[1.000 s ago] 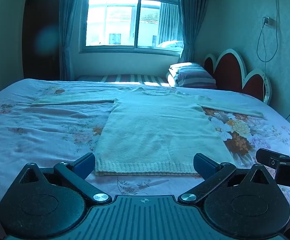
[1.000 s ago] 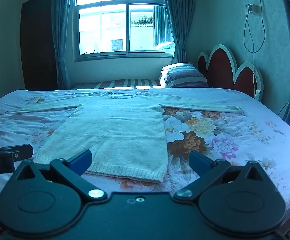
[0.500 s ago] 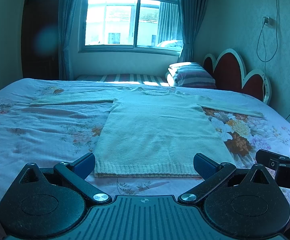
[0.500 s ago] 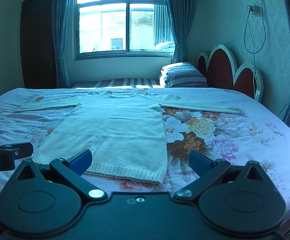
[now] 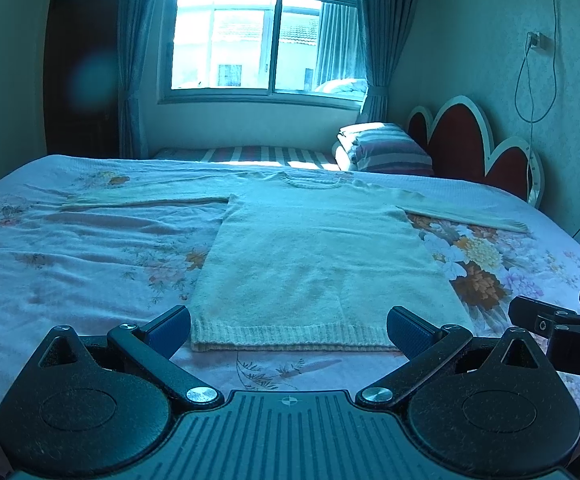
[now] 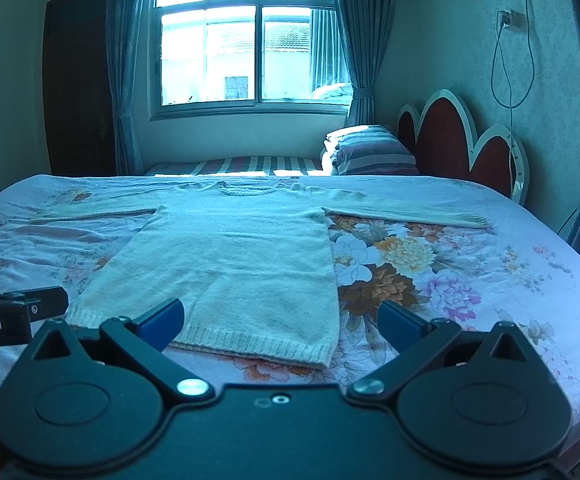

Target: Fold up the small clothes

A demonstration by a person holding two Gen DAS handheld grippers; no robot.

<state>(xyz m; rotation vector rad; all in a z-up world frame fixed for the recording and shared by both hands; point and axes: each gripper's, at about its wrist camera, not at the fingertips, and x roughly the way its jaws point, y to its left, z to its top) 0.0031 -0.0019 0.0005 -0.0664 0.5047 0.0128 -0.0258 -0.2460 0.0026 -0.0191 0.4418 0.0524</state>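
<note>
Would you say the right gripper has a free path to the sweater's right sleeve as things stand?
Probably yes. The right gripper is open and empty, and the right sleeve lies flat on the bed with only bare floral sheet between them, though it lies well forward.

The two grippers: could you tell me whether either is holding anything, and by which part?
Nothing is held. The left gripper and right gripper are both open, short of the pale knitted long-sleeved sweater lying flat on the floral bedsheet.

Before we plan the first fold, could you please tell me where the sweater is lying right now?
The sweater lies flat on the bed with sleeves spread, its hem nearest both cameras. In the left wrist view it is central; in the right wrist view left of centre, beside the large flower print.
</note>
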